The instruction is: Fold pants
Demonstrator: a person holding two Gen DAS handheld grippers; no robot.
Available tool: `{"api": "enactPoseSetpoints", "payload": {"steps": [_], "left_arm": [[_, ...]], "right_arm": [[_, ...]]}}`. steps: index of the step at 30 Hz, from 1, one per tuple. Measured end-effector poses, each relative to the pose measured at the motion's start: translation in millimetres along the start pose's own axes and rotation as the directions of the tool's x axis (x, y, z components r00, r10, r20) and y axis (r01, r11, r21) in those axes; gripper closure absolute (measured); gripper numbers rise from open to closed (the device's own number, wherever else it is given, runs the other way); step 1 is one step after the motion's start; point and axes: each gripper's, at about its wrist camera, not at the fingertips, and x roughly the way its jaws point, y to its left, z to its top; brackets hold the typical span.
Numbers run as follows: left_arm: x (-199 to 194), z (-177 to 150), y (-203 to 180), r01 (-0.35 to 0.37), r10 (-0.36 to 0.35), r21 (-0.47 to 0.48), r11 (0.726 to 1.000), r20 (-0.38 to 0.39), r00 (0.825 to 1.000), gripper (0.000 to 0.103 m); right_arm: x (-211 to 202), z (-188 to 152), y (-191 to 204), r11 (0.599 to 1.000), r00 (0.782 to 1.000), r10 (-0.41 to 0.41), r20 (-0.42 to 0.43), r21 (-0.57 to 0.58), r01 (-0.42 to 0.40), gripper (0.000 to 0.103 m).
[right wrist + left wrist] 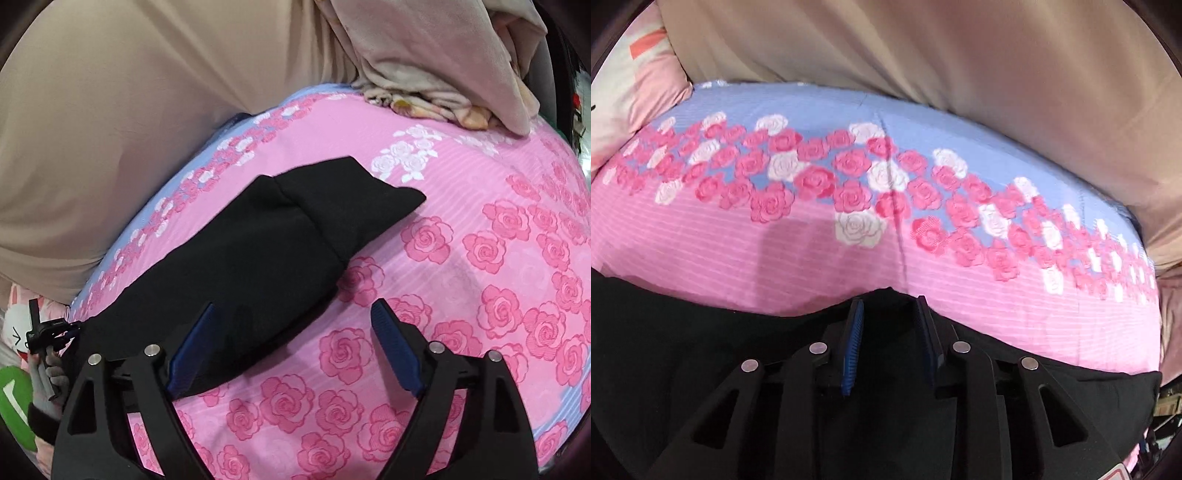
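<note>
Black pants [255,258] lie folded lengthwise on a pink rose-print bed sheet [480,295], the leg ends pointing to the upper right. My right gripper [293,308] is open and empty; its left finger is over the near edge of the pants, its right finger over bare sheet. In the left wrist view my left gripper [890,302] has its jaws close together on a raised edge of the black pants [665,332], which fill the lower frame. The left gripper and the gloved hand holding it also show in the right wrist view [48,336] at the far left.
A beige quilt [960,74] lies along the far side of the bed. A pink pillow [646,92] is at the left. A crumpled pale blanket [424,55] sits at the bed's far end. The sheet has a blue band [812,107] with roses.
</note>
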Motion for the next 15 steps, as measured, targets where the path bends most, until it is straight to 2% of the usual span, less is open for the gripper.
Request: {"api": "enactPoseSetpoints", "payload": {"steps": [3, 6, 10, 11, 12, 13, 14, 15], "left_arm": [[-40.5, -24.2, 1.1, 0.061, -0.064, 0.040, 0.997, 0.080, 0.995, 0.073], [-79.5, -63.5, 5.0, 0.055, -0.070, 0.103, 0.993, 0.148, 0.986, 0.056], [-106.4, -120.1, 14.8, 0.045, -0.079, 0.180, 0.983, 0.185, 0.980, 0.051], [-108.1, -131.6, 18.0, 0.051, -0.085, 0.188, 0.981, 0.180, 0.980, 0.051], [-109.6, -143.4, 21.5, 0.055, -0.089, 0.192, 0.980, 0.174, 0.981, 0.051], [-108.8, -150.9, 24.9, 0.058, -0.092, 0.193, 0.979, 0.171, 0.981, 0.050], [-109.1, -161.3, 29.0, 0.064, -0.096, 0.189, 0.980, 0.161, 0.982, 0.050], [-109.5, -169.6, 32.7, 0.063, -0.092, 0.184, 0.981, 0.156, 0.983, 0.049]], "right_arm": [[6.3, 4.4, -6.0, 0.999, 0.999, 0.038, -0.010, 0.035, -0.038, 0.014], [16.0, 16.2, -11.0, 0.992, 0.995, 0.099, -0.016, 0.085, -0.097, 0.014], [29.0, 29.5, -7.0, 0.991, 0.995, 0.100, -0.003, 0.088, -0.100, 0.014], [32.1, 32.4, -4.7, 0.992, 0.996, 0.094, -0.001, 0.079, -0.094, 0.019], [35.4, 34.9, -2.1, 0.994, 0.997, 0.080, -0.002, 0.069, -0.079, 0.043], [40.1, 37.6, 3.4, 0.998, 0.999, 0.050, -0.011, 0.050, -0.050, 0.055], [40.8, 39.4, 7.1, 0.998, 0.999, 0.045, -0.014, 0.041, -0.044, 0.075], [37.4, 41.3, 13.8, 0.998, 0.999, 0.047, -0.006, 0.029, -0.046, 0.079]]}}
